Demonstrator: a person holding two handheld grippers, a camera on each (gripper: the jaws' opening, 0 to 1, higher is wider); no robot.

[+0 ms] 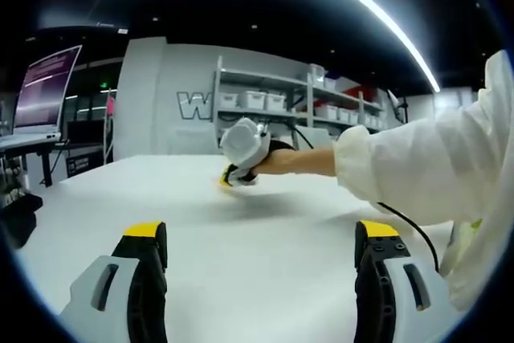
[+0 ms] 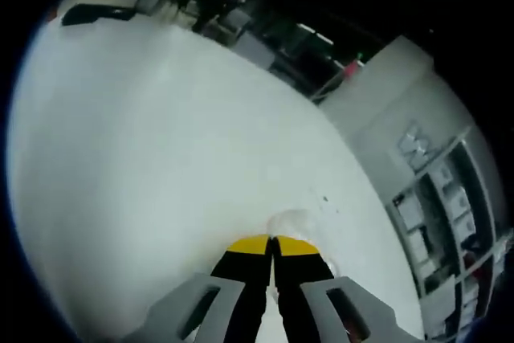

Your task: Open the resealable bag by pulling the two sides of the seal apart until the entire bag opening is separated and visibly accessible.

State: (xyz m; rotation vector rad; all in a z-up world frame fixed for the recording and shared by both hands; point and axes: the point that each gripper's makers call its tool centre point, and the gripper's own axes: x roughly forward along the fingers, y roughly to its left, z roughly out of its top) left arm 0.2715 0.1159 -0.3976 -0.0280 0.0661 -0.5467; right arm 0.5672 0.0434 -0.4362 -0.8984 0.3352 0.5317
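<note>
In the right gripper view my right gripper [image 2: 273,245] is shut, its yellow-tipped jaws pressed together on the near edge of a clear resealable bag [image 2: 294,221]. The bag is a faint, glossy shape lying flat on the white table [image 2: 144,158]; its seal cannot be made out. In the left gripper view my left gripper [image 1: 261,234] stands open above the table [image 1: 257,279] with nothing between its jaws. Farther ahead the right gripper [image 1: 233,176] is held low on the table by a hand [image 1: 289,162] in a white sleeve [image 1: 426,166].
Shelving with white bins [image 1: 273,102] stands behind the table, and a monitor [image 1: 44,86] sits on a desk at the left. A black cable [image 1: 409,222] runs under the sleeve. Dark equipment [image 2: 88,12] lies beyond the table's far edge.
</note>
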